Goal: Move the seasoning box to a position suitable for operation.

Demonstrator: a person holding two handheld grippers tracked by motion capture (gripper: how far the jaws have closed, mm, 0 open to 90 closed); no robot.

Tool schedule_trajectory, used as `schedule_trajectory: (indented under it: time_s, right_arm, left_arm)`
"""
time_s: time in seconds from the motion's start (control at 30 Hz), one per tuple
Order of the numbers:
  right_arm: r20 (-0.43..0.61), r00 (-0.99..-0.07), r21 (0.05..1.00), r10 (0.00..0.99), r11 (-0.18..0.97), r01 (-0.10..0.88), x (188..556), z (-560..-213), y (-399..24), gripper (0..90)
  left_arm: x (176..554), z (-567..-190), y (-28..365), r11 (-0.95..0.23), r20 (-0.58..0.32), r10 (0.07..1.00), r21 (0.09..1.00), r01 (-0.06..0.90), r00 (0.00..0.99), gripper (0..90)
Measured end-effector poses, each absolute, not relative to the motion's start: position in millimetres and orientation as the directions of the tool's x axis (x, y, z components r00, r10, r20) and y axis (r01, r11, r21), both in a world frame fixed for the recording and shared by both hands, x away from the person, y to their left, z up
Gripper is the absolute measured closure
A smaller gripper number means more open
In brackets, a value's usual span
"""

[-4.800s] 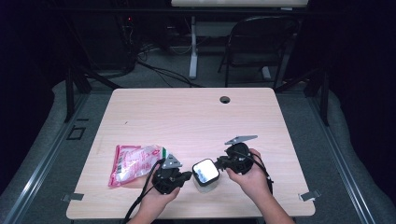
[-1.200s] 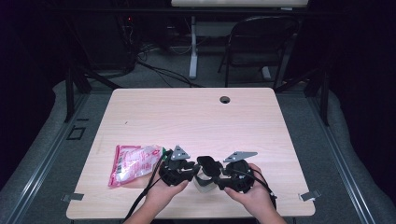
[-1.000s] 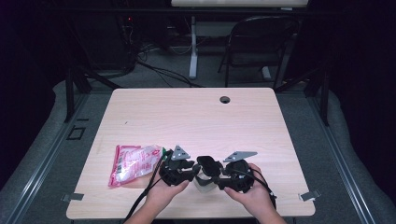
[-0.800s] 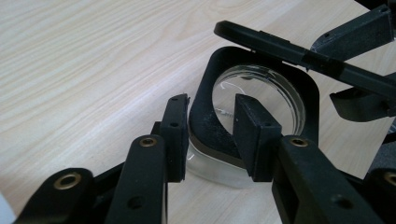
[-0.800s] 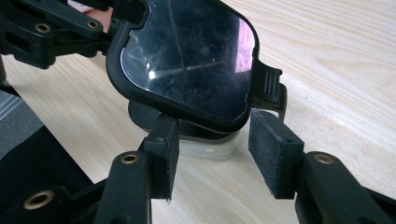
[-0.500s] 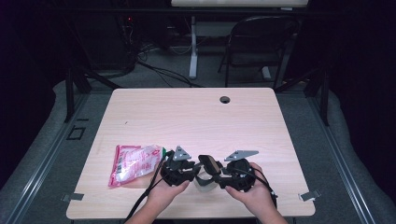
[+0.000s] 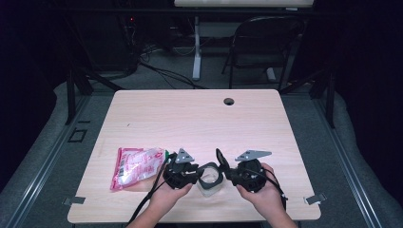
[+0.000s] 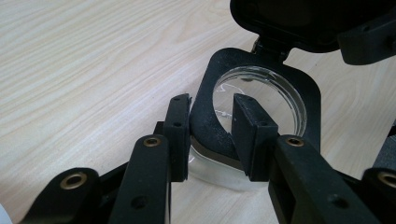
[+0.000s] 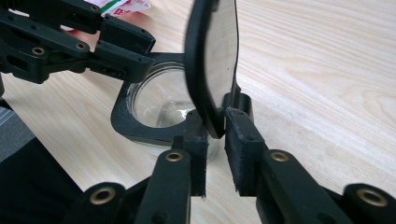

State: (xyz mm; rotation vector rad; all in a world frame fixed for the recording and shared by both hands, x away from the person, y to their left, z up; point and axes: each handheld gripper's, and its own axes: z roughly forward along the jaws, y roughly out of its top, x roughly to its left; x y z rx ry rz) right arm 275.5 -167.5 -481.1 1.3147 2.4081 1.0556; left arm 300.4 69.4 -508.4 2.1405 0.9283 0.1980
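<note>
A clear jar (image 7: 209, 178) with a black square rim (image 8: 210, 126) stands near the table's front edge between my two grippers. My left gripper (image 7: 197, 173) (image 8: 212, 105) is shut on a corner of that rim, one finger outside and one inside the opening, its jaws having eased slightly closer. The jar's hinged black lid (image 7: 221, 159) (image 9: 212, 60) stands nearly upright. My right gripper (image 7: 229, 174) (image 9: 215, 119) has just been closing, and it now pinches the lid's lower edge between its pads. The rim (image 9: 123, 116) and the clear glass under it lie just beyond those pads.
A red and white snack bag (image 7: 135, 166) lies flat to the left of my left hand. The light wood table (image 7: 199, 118) has a cable hole (image 7: 229, 101) near its far edge. A folding chair (image 7: 261, 42) stands behind the table.
The lid has swung up from the jar's top to stand nearly upright in the right gripper. The left gripper has stayed on the rim.
</note>
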Motion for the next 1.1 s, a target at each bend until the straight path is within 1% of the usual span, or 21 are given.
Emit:
schedule_trajectory:
  time_s: [0.13,0.33,0.7,0.83,0.9,1.1]
  right_arm:
    - [0.166,-0.575,0.678,0.801,0.331,0.657,277,-482,-172,82.0]
    - [0.21,-0.561,0.666,0.801,0.303,0.681,280,-483,-179,83.7]
    - [0.222,-0.554,0.676,0.803,0.283,0.681,282,-485,-181,84.3]
    - [0.217,-0.549,0.675,0.807,0.283,0.682,284,-485,-180,84.7]
    - [0.227,-0.543,0.678,0.809,0.269,0.684,288,-485,-180,85.1]
    - [0.23,-0.534,0.684,0.814,0.256,0.683,297,-486,-175,85.4]
  left_arm:
    - [300,-508,69,-0.432,-0.152,0.674,0.713,0.552,0.723,68.1]
    - [300,-508,69,-0.434,-0.149,0.673,0.714,0.55,0.724,68.2]
    - [300,-508,69,-0.432,-0.15,0.674,0.715,0.55,0.723,68.0]
    - [300,-509,71,-0.417,-0.164,0.673,0.721,0.553,0.721,68.6]
    - [300,-509,73,-0.404,-0.179,0.676,0.721,0.563,0.715,68.5]
    - [296,-509,76,-0.405,-0.179,0.676,0.72,0.563,0.715,67.4]
